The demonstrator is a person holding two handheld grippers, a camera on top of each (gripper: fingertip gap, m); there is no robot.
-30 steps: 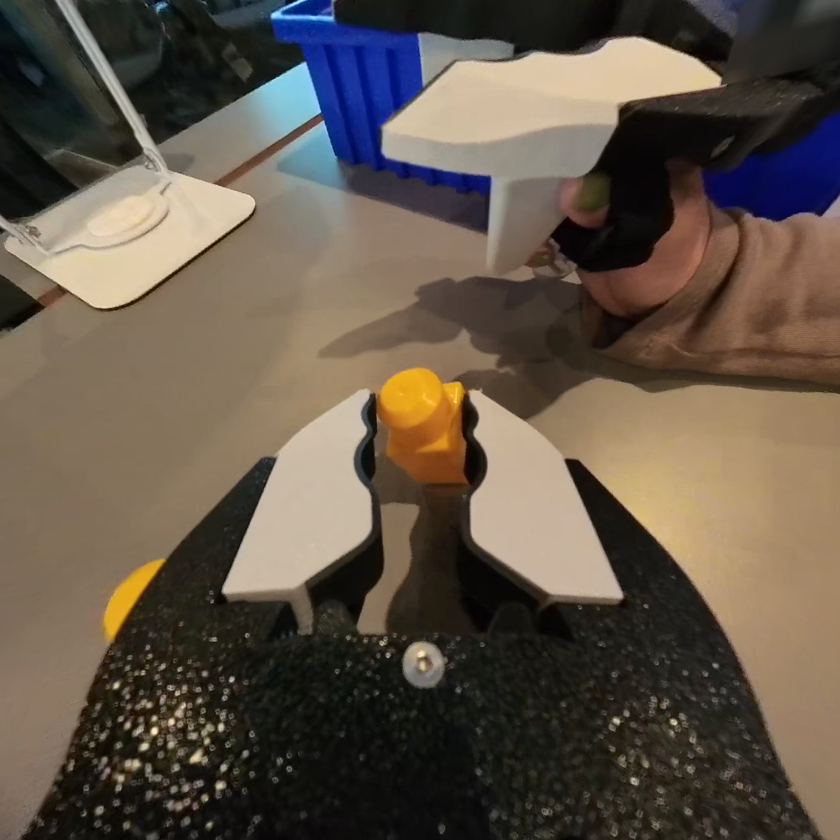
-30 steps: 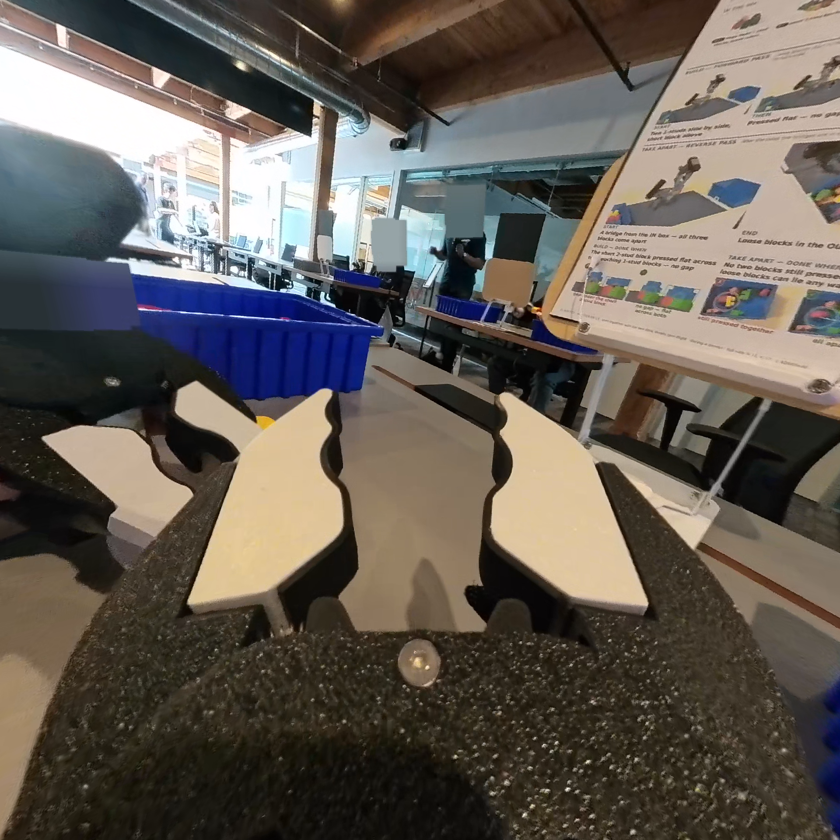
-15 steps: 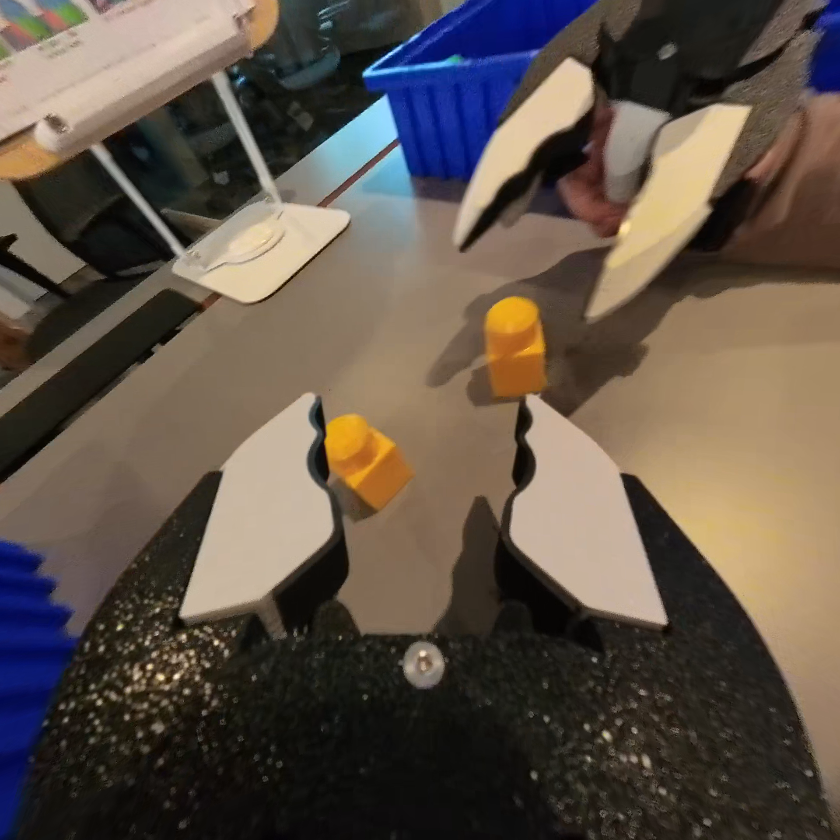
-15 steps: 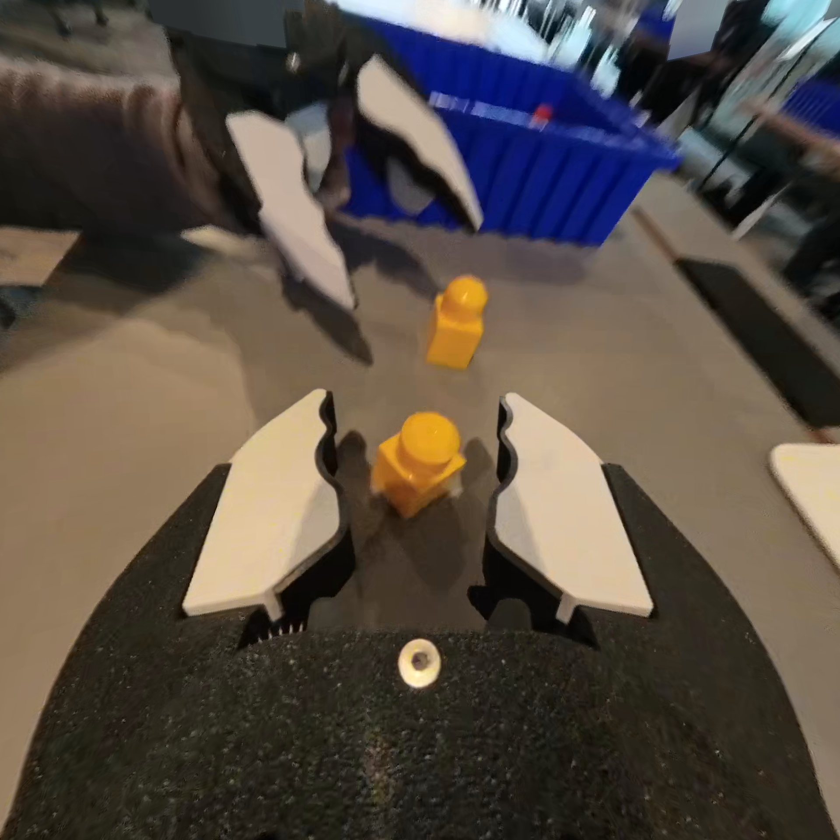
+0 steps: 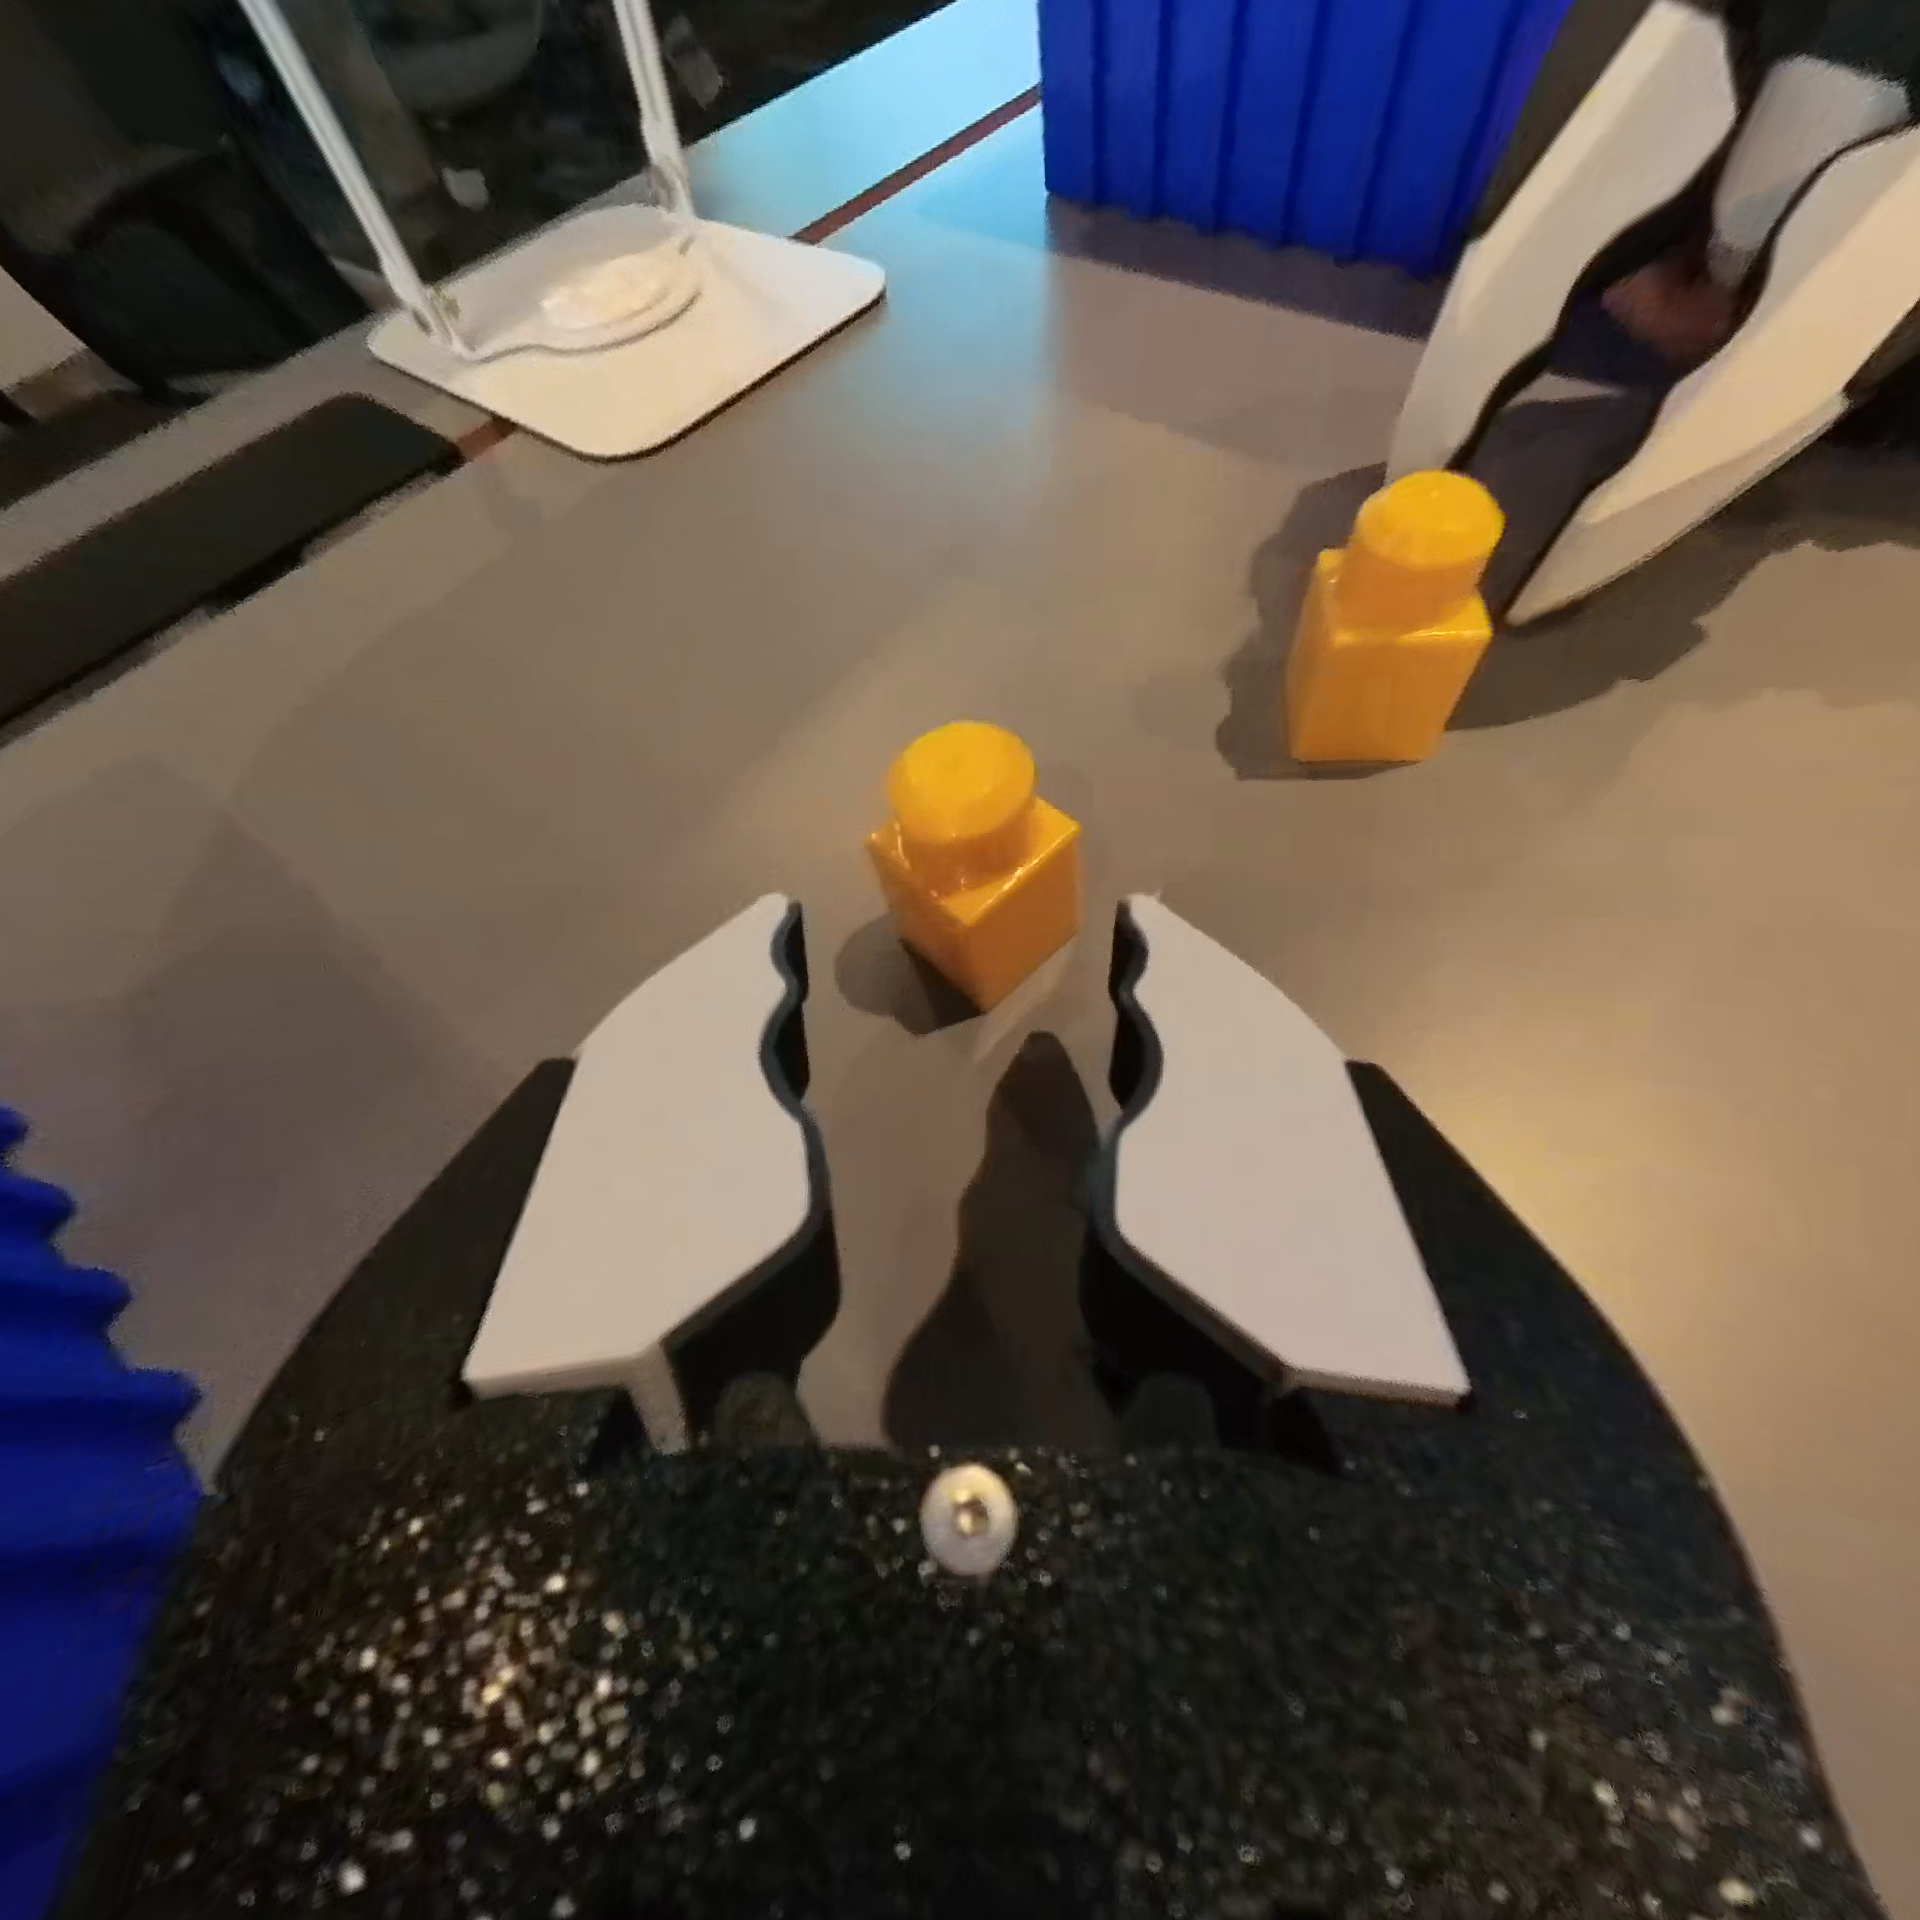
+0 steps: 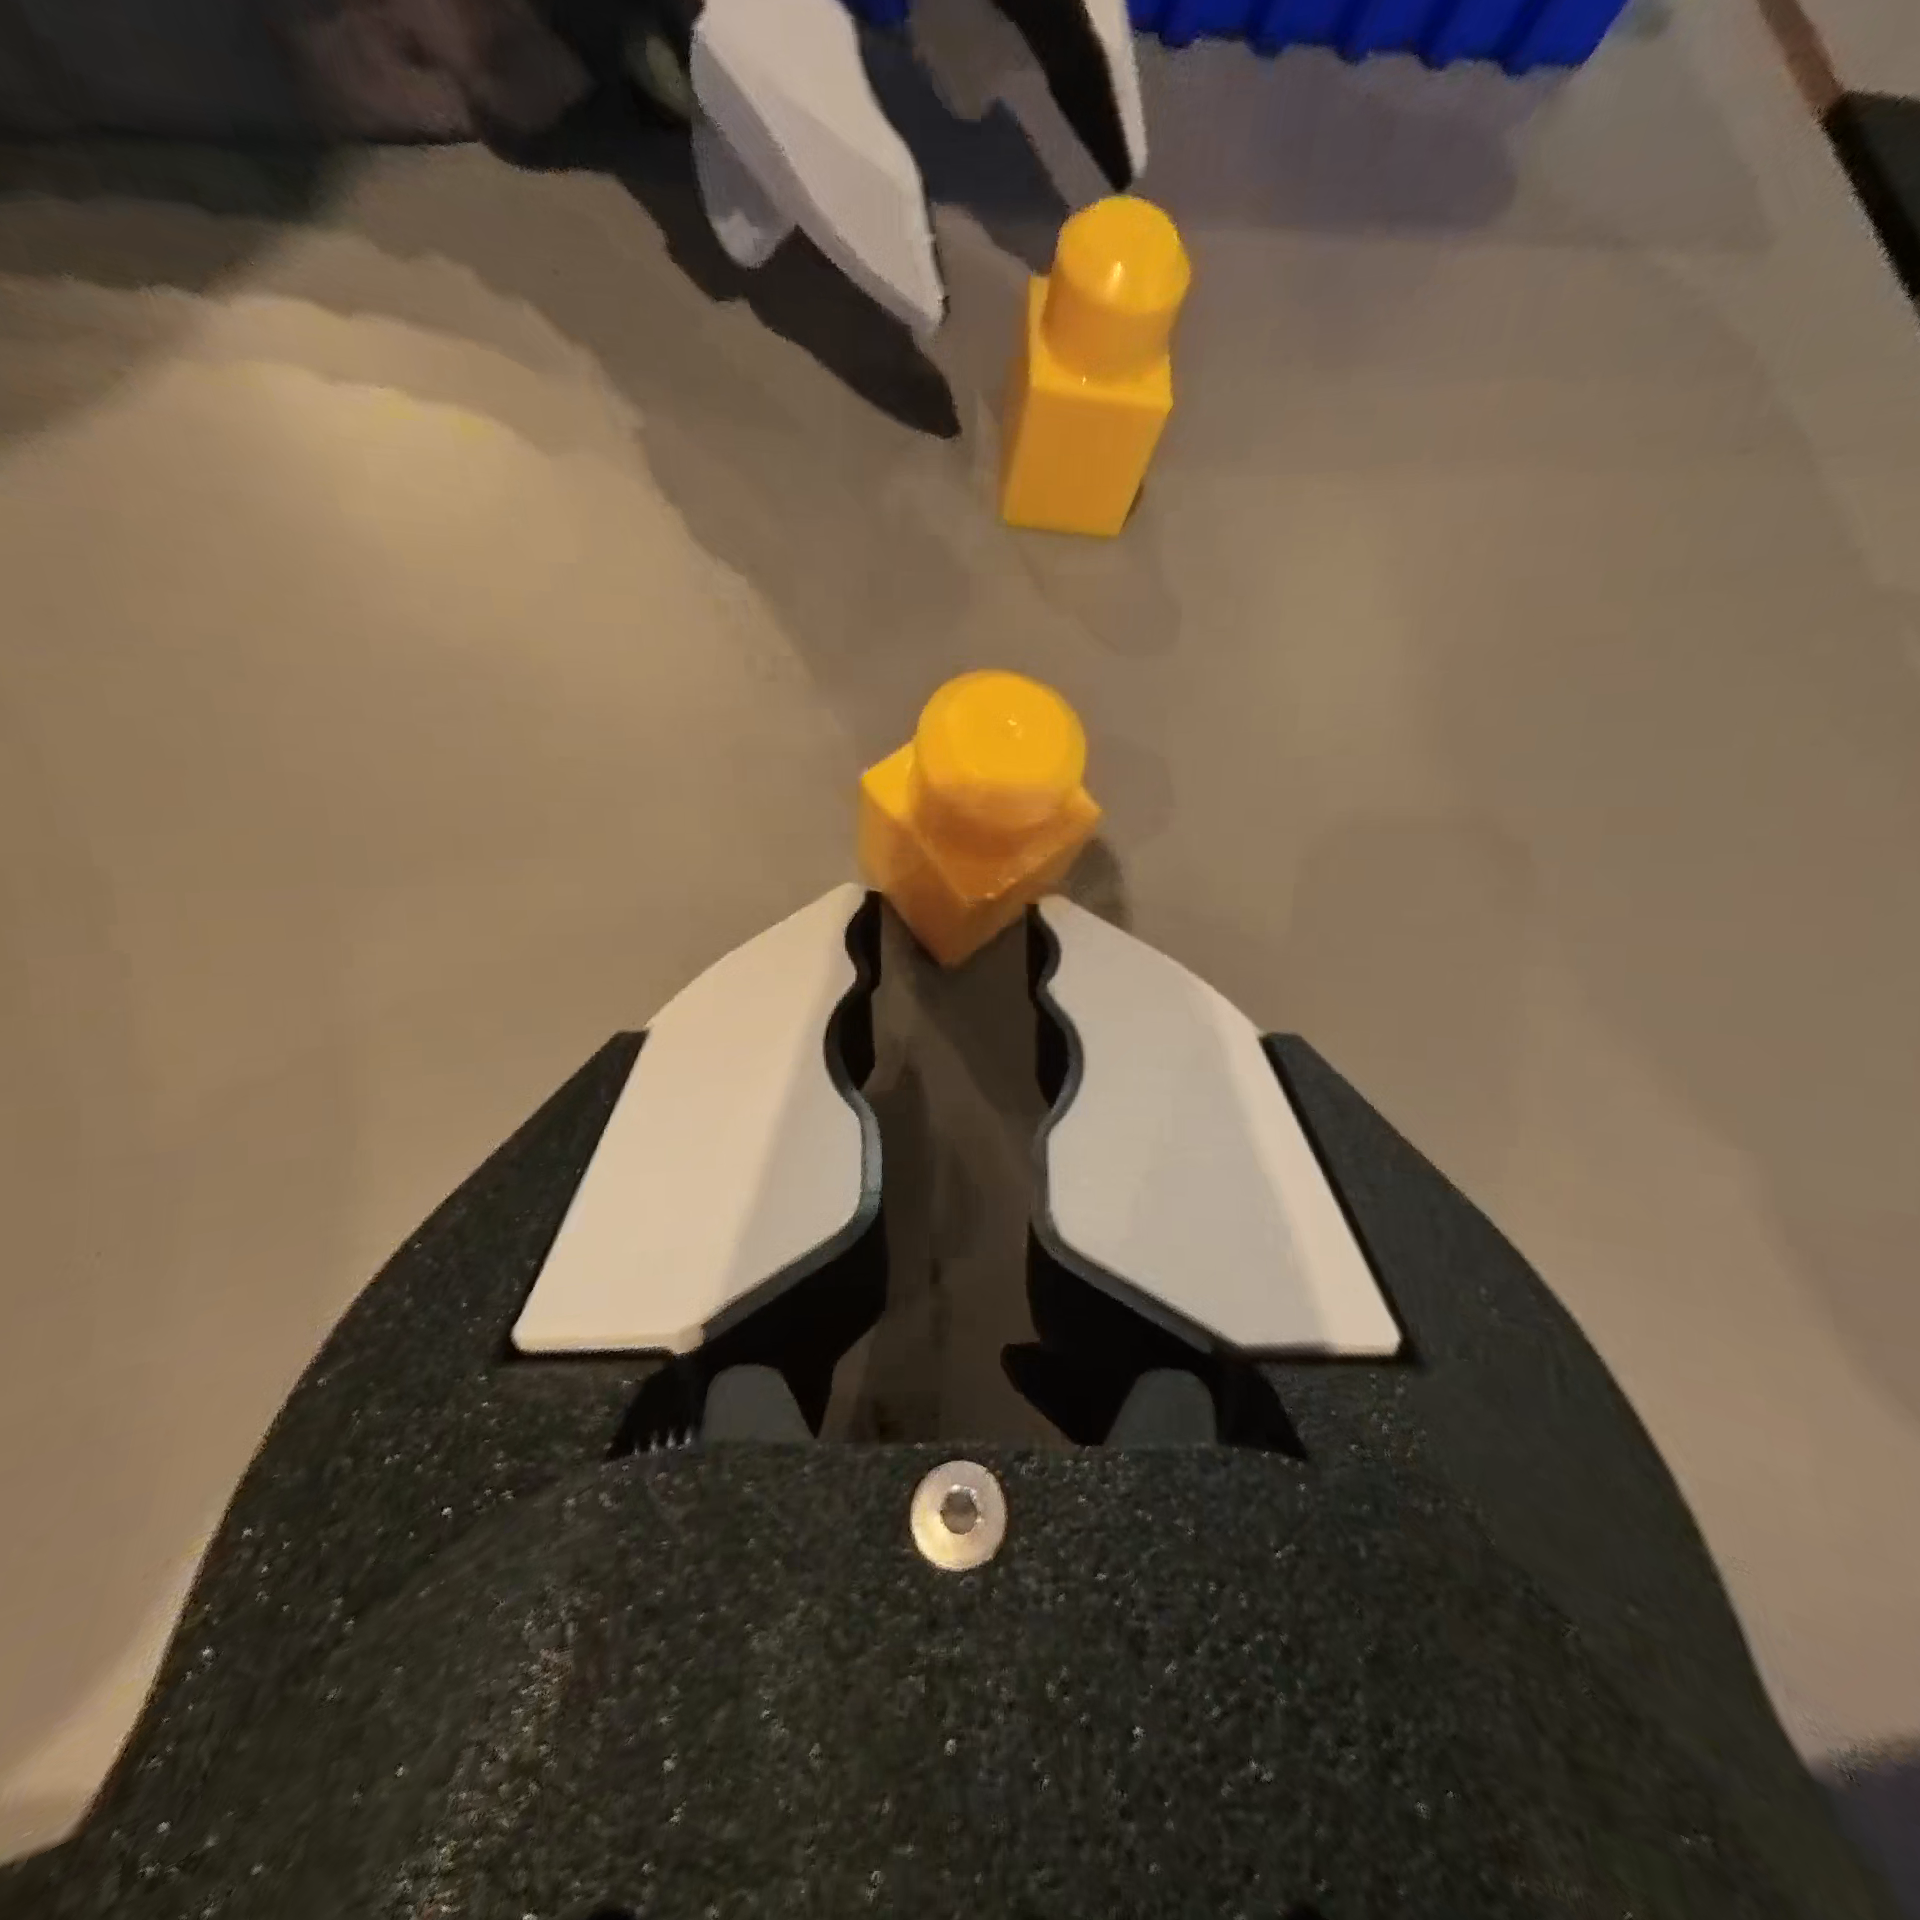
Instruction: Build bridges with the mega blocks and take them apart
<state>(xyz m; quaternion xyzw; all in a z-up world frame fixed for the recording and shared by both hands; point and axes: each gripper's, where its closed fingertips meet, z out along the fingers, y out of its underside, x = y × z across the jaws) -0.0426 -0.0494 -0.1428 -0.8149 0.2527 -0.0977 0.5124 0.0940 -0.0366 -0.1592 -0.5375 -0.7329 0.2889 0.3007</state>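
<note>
Two yellow one-stud blocks stand upright on the grey table. The near block [image 5: 971, 883] sits just ahead of my left gripper [image 5: 956, 920], which is open and empty. The far block [image 5: 1387, 634] is at the tips of my right gripper [image 5: 1496, 530]. In the right wrist view, my right gripper [image 6: 951, 909] has narrowed, and its tips pinch the near corner of that block [image 6: 977, 821]. The other block [image 6: 1101, 384] stands beyond it, beside the open left gripper [image 6: 1023, 239].
A blue ribbed bin [image 5: 1247, 125] stands at the back, and it also shows in the right wrist view [image 6: 1351, 31]. Another blue bin [image 5: 62, 1351] is at the left edge. A white stand base [image 5: 623, 322] with clear legs sits at the back left, near a black strip [image 5: 208, 499].
My left gripper let go of its yellow block, opened and drew back. My right gripper swung down over the other block, and its fingers closed in on it.
</note>
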